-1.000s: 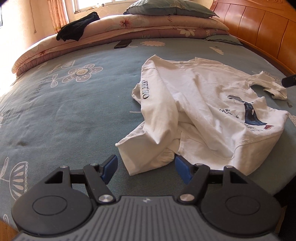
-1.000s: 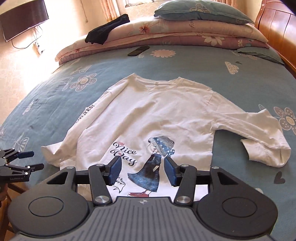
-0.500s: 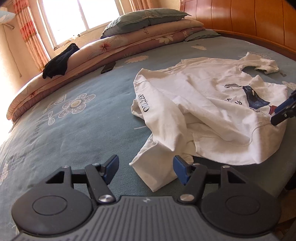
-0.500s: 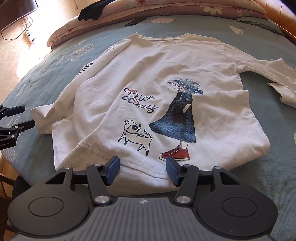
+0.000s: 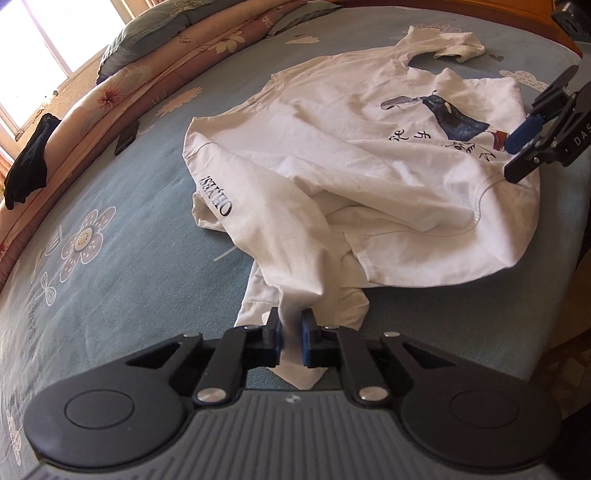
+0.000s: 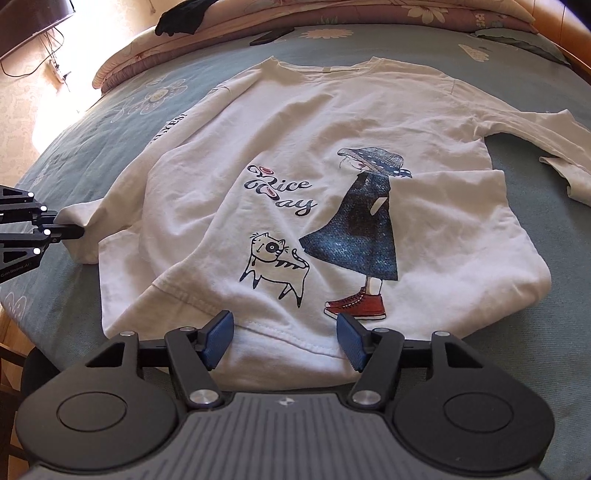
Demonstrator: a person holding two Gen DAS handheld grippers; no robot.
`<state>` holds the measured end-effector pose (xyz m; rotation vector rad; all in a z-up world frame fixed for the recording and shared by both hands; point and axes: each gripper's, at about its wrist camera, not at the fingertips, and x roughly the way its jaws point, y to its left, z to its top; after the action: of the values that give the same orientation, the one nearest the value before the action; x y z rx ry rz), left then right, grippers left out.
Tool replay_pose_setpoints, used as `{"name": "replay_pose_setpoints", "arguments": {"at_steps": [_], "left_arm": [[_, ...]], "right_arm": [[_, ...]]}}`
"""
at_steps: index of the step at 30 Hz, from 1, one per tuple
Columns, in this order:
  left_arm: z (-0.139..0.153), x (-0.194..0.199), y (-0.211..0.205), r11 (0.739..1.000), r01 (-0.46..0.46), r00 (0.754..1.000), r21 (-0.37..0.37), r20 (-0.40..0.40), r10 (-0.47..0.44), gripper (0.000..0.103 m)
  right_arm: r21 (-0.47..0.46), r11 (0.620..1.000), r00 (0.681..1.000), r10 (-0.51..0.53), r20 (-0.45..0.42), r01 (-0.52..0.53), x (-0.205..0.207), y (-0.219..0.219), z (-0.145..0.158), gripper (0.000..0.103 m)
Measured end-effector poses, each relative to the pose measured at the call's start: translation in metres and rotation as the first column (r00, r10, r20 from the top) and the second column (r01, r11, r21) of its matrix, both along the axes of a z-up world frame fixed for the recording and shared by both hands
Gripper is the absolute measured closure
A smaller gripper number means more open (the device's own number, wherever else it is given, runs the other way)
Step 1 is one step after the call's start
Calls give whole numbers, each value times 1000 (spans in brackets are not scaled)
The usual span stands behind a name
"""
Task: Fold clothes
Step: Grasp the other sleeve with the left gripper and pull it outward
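The bed point(image 6: 535, 92), covered in a grey-blue sheet with pale flower prints, fills both views. Only the left wrist view shows the window point(image 5: 33, 55) and the stacked quilts point(image 5: 166, 74) with a pillow point(image 5: 155, 26) on top. Only the right wrist view shows the corner of a dark screen point(image 6: 33, 22) on the wall with cords hanging under it.

The white long-sleeved shirt point(image 6: 332, 155) lies front up across the near part of the bed. The right wrist view shows it almost whole and spread flat; the left wrist view shows it from the side, rumpled, with one sleeve point(image 5: 288, 236) running toward the camera. The far sleeve is cut off at the right edge of the right wrist view.

A dark garment point(image 5: 29, 158) lies over the quilts, and a flat dark object point(image 5: 125, 138) rests on the sheet near it; what it is cannot be made out.

The left gripper point(image 5: 291, 341) is clamped tight on the sleeve's cuff, white cloth pinched between its blue pads. The right gripper point(image 6: 282, 339) has its jaws opening, set wide over the shirt's bottom hem point(image 6: 288, 334), the pads not pressing it.

The shirt front reads "Nice Day" beside a drawn girl and a cat. The sleeve reads "OH,YES!". The right gripper's side shows "DAS", cut off.
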<state>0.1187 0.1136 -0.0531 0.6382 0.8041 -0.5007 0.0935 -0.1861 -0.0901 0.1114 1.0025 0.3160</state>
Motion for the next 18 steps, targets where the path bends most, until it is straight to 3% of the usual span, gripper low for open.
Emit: {"name": "replay_pose_setpoints", "arguments": {"at_steps": [6, 10, 18], "left_arm": [[21, 12, 17, 993, -110, 992, -51, 62, 114, 101], [38, 29, 36, 975, -204, 971, -85, 108, 212, 101], [74, 78, 87, 900, -408, 883, -153, 187, 431, 101]], "right_arm": [[-8, 1000, 1000, -4, 8, 5, -1, 2, 4, 34], [-39, 999, 999, 1, 42, 1, -5, 5, 11, 34], [-41, 999, 997, -23, 74, 26, -8, -3, 18, 30]]}}
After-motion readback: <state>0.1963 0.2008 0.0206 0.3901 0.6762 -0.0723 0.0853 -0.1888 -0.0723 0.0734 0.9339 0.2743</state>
